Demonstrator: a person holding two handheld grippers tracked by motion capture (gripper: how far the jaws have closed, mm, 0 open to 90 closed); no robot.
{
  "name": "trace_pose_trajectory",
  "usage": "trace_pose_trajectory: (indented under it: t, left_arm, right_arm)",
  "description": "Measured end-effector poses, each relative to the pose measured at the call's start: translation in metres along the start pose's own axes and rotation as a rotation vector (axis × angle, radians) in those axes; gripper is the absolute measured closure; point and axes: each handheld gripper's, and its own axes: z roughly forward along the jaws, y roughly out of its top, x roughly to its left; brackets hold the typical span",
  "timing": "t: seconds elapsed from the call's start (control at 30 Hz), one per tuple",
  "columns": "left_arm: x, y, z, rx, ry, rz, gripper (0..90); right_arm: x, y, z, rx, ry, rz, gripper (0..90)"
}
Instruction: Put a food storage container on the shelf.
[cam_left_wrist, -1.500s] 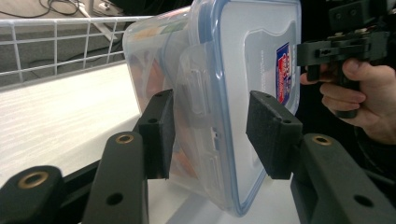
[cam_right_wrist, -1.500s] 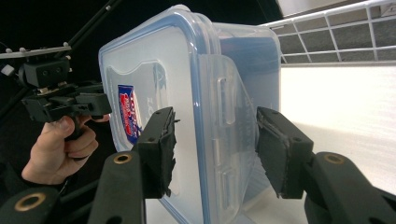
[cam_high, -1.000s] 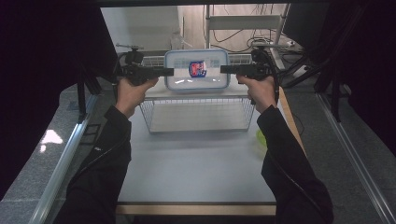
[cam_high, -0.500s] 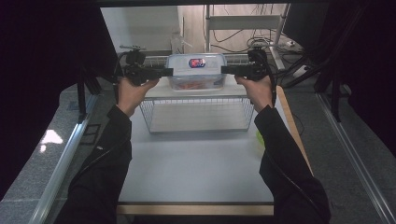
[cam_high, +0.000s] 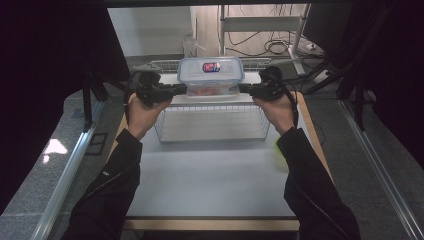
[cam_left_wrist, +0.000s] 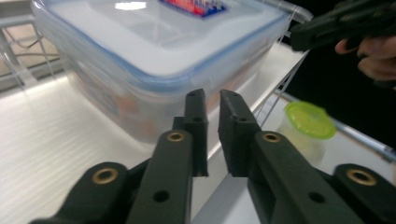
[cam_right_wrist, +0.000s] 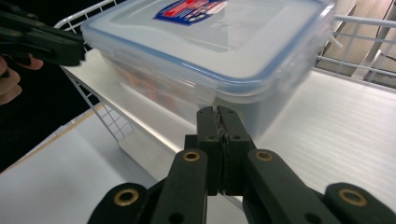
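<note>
A clear plastic food box (cam_high: 210, 75) with a blue-rimmed lid and a red and blue sticker rests level on the white top of a wire rack (cam_high: 210, 122). My left gripper (cam_high: 182, 89) points at the box's left wall and my right gripper (cam_high: 242, 89) at its right wall. In the left gripper view, the left gripper (cam_left_wrist: 212, 100) has its jaws almost together with nothing between them, the tips at the box (cam_left_wrist: 154, 42). Jaws pressed shut, the right gripper (cam_right_wrist: 217, 114) sits just short of the box (cam_right_wrist: 210, 42). Contact with the walls is unclear.
A small cup with a green lid (cam_left_wrist: 310, 119) stands on the grey table (cam_high: 210, 180) at the right, below the rack and beside my right sleeve (cam_high: 276, 150). Shelving and cables lie behind the rack. Dark curtains hang on both sides.
The box, earlier tipped with its lid toward the camera, now lies level on the rack top. Both hands have dropped lower, toward the person.
</note>
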Motion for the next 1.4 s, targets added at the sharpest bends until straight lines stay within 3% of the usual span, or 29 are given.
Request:
trace_pose_trajectory:
  t: [0.1, 0.17, 0.23, 0.47, 0.6, 0.9, 1.03, 1.23, 1.4]
  left_arm:
    - [0.001, -0.001, 0.01, 0.035, 0.073, 0.029, 83.1]
    - [0.004, -0.002, 0.014, 0.035, 0.087, 0.023, 83.1]
    - [0.007, -0.003, 0.016, 0.03, 0.073, 0.024, 84.2]
    - [0.004, -0.003, 0.015, 0.029, 0.076, 0.036, 83.1]
    - [0.001, -0.004, 0.011, 0.006, 0.079, 0.037, 75.8]
    - [-0.008, -0.015, 0.0, -0.014, 0.108, 0.064, 54.3]
    - [-0.012, -0.023, -0.004, -0.021, 0.118, 0.084, 43.1]
    - [-0.023, -0.034, -0.009, -0.024, 0.089, 0.097, 27.2]
    - [-0.036, -0.042, -0.011, -0.012, 0.061, 0.109, 14.3]
  right_arm:
    - [0.003, 0.003, 0.008, 0.017, -0.024, -0.021, 89.8]
    - [0.002, 0.004, 0.013, 0.021, -0.051, -0.031, 89.9]
    - [-0.002, 0.004, 0.015, 0.012, -0.044, -0.014, 90.0]
    - [-0.002, 0.005, 0.016, 0.024, -0.048, -0.03, 90.0]
    - [-0.001, 0.004, 0.013, 0.012, -0.048, -0.036, 86.3]
    - [-0.007, -0.009, 0.008, -0.007, -0.057, -0.023, 59.9]
    - [-0.002, -0.014, 0.003, -0.024, -0.059, -0.056, 46.4]
    - [0.009, -0.025, -0.001, -0.021, -0.029, -0.085, 29.7]
    - [0.015, -0.038, 0.0, -0.022, -0.034, -0.108, 21.1]
